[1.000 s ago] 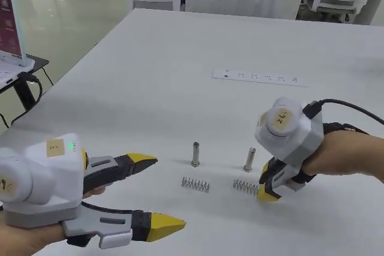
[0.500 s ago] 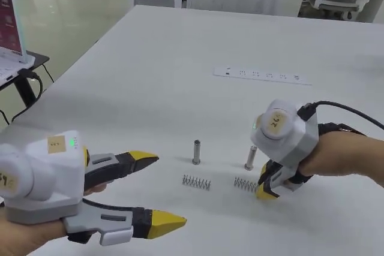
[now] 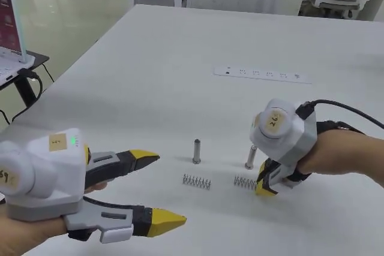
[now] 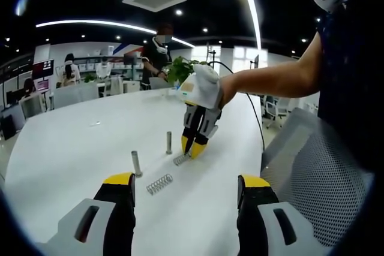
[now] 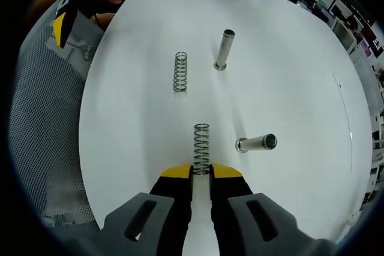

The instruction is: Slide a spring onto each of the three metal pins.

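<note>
Spring [image 5: 201,145] lies flat on the table [image 5: 138,166], long axis running straight ahead from my R gripper [image 5: 201,173], whose tips are pinched on its near end. Nearest pin [image 5: 255,143] stands upright just beside it, off to the right of my jaws' line, so prob. a lift & tilt next. L gripper [image 3: 170,189] hangs spread wide, well apart; second spring [image 3: 197,181] & far pin [image 3: 196,151] sit between

pins [image 3: 196,151]: shiny metal | springs [image 3: 196,181]: wire coil | table [image 3: 180,58]: matt white

Right hand-held gripper [image 3: 264,187] seemingly covers part of spring [image 3: 243,181].
</note>
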`<state>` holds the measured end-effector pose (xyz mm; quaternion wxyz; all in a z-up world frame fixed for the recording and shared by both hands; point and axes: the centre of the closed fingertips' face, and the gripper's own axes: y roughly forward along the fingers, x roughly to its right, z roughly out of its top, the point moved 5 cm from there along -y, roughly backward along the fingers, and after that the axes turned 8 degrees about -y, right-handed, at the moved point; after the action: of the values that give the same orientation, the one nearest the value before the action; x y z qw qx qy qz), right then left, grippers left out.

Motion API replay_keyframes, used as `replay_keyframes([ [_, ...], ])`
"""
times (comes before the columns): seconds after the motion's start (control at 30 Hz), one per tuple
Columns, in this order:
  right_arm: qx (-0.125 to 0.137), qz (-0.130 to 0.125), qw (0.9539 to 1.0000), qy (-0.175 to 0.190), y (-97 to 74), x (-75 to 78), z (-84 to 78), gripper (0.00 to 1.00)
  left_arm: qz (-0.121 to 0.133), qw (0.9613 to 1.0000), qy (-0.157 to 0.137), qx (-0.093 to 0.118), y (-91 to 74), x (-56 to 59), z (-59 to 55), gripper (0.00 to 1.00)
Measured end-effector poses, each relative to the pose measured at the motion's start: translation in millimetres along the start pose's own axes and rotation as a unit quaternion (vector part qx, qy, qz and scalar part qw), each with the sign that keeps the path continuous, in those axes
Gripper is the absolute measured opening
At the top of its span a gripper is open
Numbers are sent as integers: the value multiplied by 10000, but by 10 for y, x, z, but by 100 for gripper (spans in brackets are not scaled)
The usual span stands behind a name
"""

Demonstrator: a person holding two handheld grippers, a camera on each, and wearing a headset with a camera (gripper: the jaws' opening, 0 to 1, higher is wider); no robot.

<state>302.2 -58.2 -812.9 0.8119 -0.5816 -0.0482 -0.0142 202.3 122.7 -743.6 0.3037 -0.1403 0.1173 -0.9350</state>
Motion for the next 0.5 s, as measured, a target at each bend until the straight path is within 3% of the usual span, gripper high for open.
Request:
replay_keyframes([
  [0.5,271,10,9996,31,-270,-30,126,8,-193,9996,172,-122,70,-14,83,63],
])
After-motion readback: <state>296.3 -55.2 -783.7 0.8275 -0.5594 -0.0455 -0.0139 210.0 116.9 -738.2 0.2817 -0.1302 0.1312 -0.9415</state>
